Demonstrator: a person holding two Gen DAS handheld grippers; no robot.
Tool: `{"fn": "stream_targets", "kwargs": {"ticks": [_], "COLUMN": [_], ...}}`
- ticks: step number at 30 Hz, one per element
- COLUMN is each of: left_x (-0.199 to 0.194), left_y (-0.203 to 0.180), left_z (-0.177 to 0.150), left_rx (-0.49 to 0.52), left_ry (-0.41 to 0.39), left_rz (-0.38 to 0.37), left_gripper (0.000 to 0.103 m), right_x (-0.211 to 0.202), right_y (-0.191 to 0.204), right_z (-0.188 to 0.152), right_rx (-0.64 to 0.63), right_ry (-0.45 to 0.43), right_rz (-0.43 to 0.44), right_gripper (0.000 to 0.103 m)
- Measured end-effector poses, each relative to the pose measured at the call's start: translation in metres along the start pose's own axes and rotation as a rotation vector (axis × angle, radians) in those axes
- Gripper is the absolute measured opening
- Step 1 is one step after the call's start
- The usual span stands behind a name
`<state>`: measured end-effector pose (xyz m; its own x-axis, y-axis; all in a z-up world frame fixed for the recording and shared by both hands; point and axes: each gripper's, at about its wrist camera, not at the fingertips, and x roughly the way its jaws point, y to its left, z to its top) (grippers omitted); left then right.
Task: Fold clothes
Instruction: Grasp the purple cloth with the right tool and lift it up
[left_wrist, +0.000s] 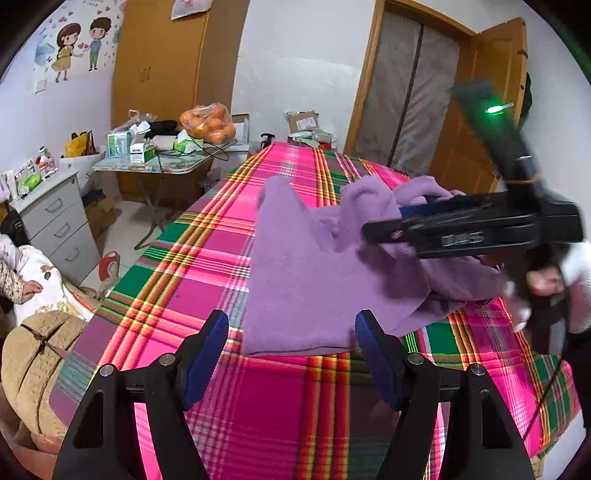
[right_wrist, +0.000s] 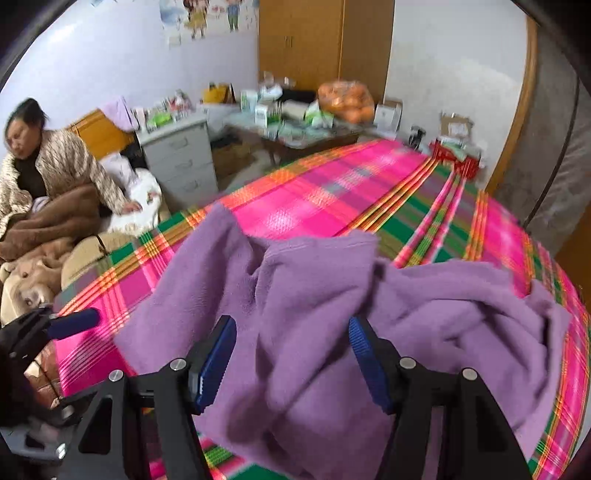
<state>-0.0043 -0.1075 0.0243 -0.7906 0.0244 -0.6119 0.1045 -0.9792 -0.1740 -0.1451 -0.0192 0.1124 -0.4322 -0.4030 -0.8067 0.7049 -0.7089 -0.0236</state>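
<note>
We stand over a bed under one pink-green plaid sheet (left_wrist: 207, 266). At left, a grey drawer unit (left_wrist: 55, 218), one cluttered table (left_wrist: 155, 166), a bag of oranges (left_wrist: 208, 123); right, a door (left_wrist: 491, 110). One purple garment (left_wrist: 314, 266) lies rumpled mid-sheet. Left gripper (left_wrist: 291, 328): fingers apart, holding nothing. Right gripper (right_wrist: 291, 332): fingers apart over the fabric, which blurs and hides the sheet below.

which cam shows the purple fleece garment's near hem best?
Left wrist: the purple fleece garment lies flat there, its near hem just beyond the open left gripper. Right wrist shows bunched folds between the open right gripper, hem hidden.
</note>
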Motion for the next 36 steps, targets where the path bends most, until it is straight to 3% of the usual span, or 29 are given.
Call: {"fn": "stream_targets", "kwargs": {"ticks": [2, 3, 4, 7, 10, 19, 22, 24, 29, 31, 33, 36], "left_x": [0.000, 0.001, 0.001, 0.003, 0.006, 0.020, 0.026, 0.027, 0.026, 0.024, 0.021, 0.018], "left_y": [0.003, 0.004, 0.006, 0.008, 0.011, 0.017, 0.017, 0.017, 0.015, 0.013, 0.008, -0.002], "left_z": [-0.001, -0.001, -0.001, -0.004, -0.005, -0.007, -0.008, -0.007, -0.008, -0.009, -0.009, -0.010], "left_rx": [-0.005, -0.007, -0.008, -0.008, -0.011, -0.004, -0.004, -0.005, -0.003, 0.000, 0.014, 0.033], "left_ry": [0.000, 0.002, 0.003, 0.006, 0.011, 0.033, 0.043, 0.044, 0.041, 0.040, 0.035, 0.030], "left_rz": [0.001, 0.000, -0.001, 0.000, 0.002, -0.003, -0.011, -0.014, -0.008, -0.016, -0.022, -0.034], "left_gripper": [0.073, 0.073, 0.073, 0.073, 0.073, 0.073, 0.073, 0.073, 0.073, 0.073, 0.073, 0.073], "right_x": [0.016, 0.020, 0.023, 0.025, 0.016, -0.033, -0.028, -0.015, 0.013, 0.003, -0.012, -0.050], "right_y": [0.001, -0.001, -0.003, -0.015, -0.041, -0.160, -0.192, -0.196, -0.192, -0.184, -0.178, -0.163], "right_z": [0.008, 0.012, 0.016, 0.036, 0.068, 0.154, 0.160, 0.154, 0.122, 0.097, 0.074, 0.024], "right_rx": [0.002, 0.007, 0.015, 0.049, 0.111, 0.354, 0.397, 0.373, 0.346, 0.335, 0.323, 0.288], "right_ry": [0.047, 0.056, 0.060, 0.024, -0.066, -0.330, -0.301, -0.247, -0.124, -0.121, -0.127, -0.151], "right_rz": [0.008, 0.016, 0.027, 0.025, -0.018, -0.355, -0.392, -0.325, -0.159, -0.122, -0.099, -0.128], "right_gripper": [0.041, 0.011, 0.009, 0.009, 0.009, 0.009, 0.010, 0.013, 0.031, 0.039, 0.040, 0.047]}}
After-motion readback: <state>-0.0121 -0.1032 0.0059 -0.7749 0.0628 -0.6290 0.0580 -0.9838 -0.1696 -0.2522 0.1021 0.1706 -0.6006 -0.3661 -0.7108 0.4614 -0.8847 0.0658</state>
